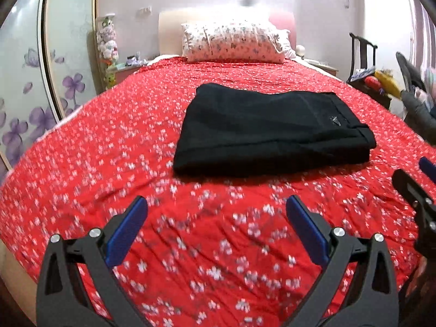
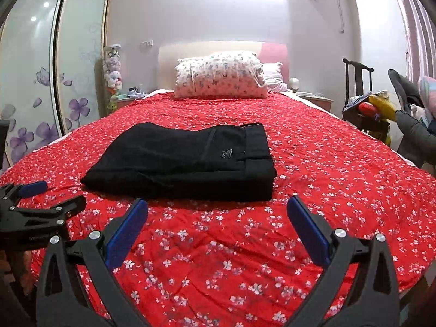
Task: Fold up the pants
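Blurred near bedspread [image 1: 190,245] in left view. Folded black pants [image 2: 185,163] long axis L-R, waistband right. Left gripper [image 1: 216,227] and right gripper [image 2: 217,229] both spread wide, empty.

Black pants [image 1: 272,130], folded flat

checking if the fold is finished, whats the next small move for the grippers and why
Probably just draw both back. The black pants already lie as a compact folded stack on the red bedspread, waistband on the right. The left gripper and right gripper have open, empty jaws short of the cloth, so nothing looks left to grasp.
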